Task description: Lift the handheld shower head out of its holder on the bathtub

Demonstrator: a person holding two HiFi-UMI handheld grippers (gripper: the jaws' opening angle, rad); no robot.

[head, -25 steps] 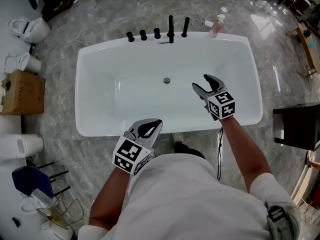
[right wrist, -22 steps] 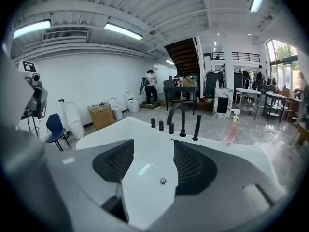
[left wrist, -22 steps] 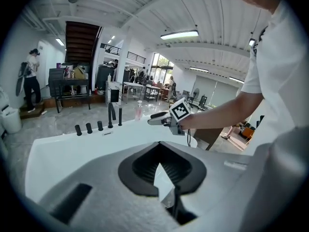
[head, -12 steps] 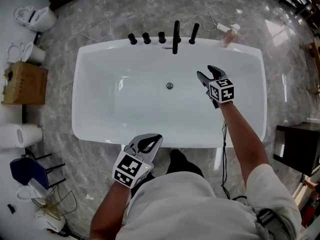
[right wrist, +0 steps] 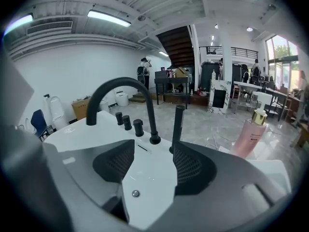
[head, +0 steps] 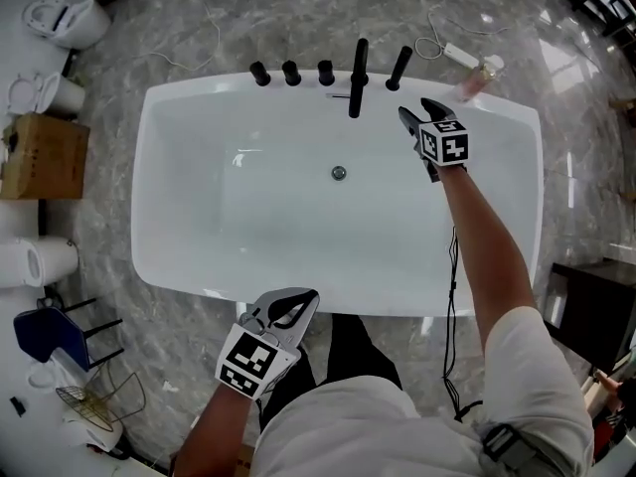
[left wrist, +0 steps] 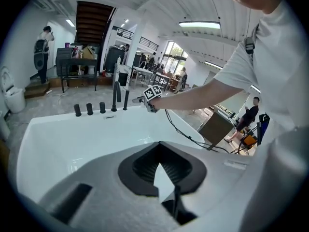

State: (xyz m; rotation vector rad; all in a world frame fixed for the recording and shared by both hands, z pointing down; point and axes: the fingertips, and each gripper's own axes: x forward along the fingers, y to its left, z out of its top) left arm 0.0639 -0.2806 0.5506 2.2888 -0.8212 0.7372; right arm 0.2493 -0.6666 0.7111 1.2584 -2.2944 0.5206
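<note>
The black handheld shower head (head: 399,68) stands upright in its holder on the far rim of the white bathtub (head: 145,217), right of the curved black spout (head: 358,63) and three black knobs (head: 291,71). My right gripper (head: 414,109) hangs open just short of it, a little to its right, touching nothing. In the right gripper view the shower head (right wrist: 178,123) rises just beyond the right pad, and the open right gripper (right wrist: 152,166) holds nothing. My left gripper (head: 308,296) is shut and empty at the tub's near rim, and in its own view its tips (left wrist: 159,146) meet.
A pink bottle (head: 475,80) stands on the tub's far right corner, with a white power strip (head: 459,54) and cable behind it. A cardboard box (head: 40,157) and toilets (head: 62,23) are at the left. A dark cabinet (head: 596,296) stands at the right.
My right gripper has travelled across the tub toward the far rim and now sits beside the shower head. My left gripper has slid back and down to the near rim.
</note>
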